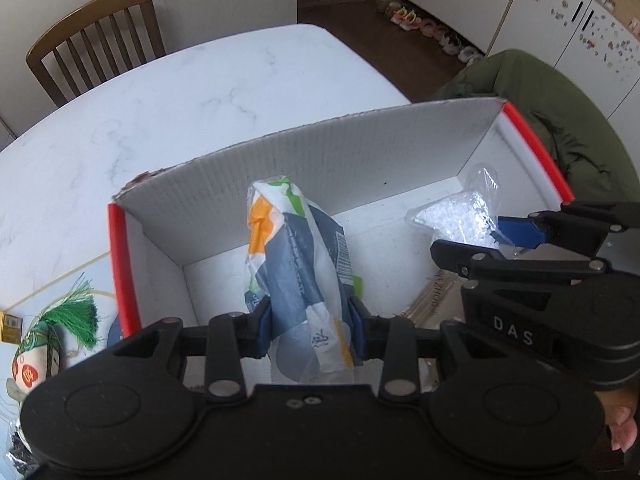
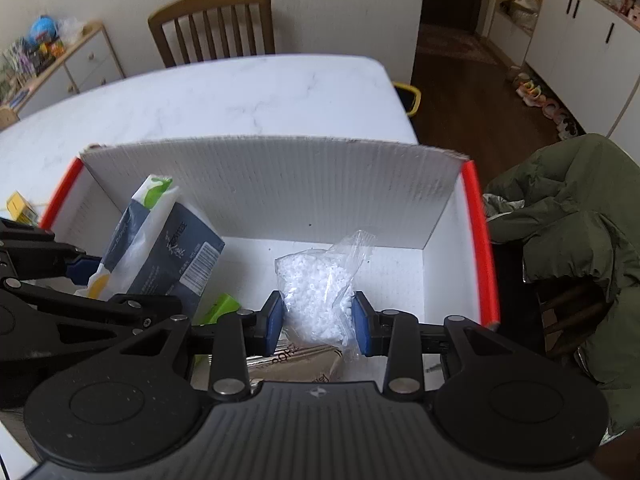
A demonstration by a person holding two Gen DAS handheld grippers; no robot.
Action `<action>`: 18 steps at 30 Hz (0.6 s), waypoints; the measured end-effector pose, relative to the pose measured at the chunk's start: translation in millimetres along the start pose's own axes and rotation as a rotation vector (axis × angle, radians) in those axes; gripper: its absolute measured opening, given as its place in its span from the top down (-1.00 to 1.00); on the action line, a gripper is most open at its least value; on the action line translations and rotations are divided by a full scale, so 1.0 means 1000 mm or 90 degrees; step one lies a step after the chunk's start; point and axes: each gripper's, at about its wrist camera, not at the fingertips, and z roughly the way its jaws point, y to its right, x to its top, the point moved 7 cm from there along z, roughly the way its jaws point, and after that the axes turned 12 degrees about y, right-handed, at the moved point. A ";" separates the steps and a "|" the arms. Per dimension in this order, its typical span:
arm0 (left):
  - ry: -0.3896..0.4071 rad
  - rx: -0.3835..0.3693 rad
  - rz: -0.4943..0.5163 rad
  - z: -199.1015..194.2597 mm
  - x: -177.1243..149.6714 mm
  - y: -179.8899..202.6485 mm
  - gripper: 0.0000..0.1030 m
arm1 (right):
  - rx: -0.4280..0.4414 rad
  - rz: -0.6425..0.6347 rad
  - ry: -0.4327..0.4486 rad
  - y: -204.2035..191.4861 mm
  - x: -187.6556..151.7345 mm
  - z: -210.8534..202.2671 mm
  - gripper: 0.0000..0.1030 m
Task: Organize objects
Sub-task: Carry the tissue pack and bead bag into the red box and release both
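- Left gripper: jaws clamped on the tissue pack inside the box.
- Right gripper: jaws pinching the bead bag.
- Next, probably: lower both, then release.

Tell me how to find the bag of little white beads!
Look in the white box with red edges on the marble table. On its right side the right tool pinches a clear bag. Unlike the blue printed pack beside it, it's see-through and full of tiny white beads.
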 end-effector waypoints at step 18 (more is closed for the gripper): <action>-0.037 -0.009 0.006 0.020 -0.003 0.002 0.21 | 0.000 -0.023 -0.082 0.002 -0.009 0.028 0.29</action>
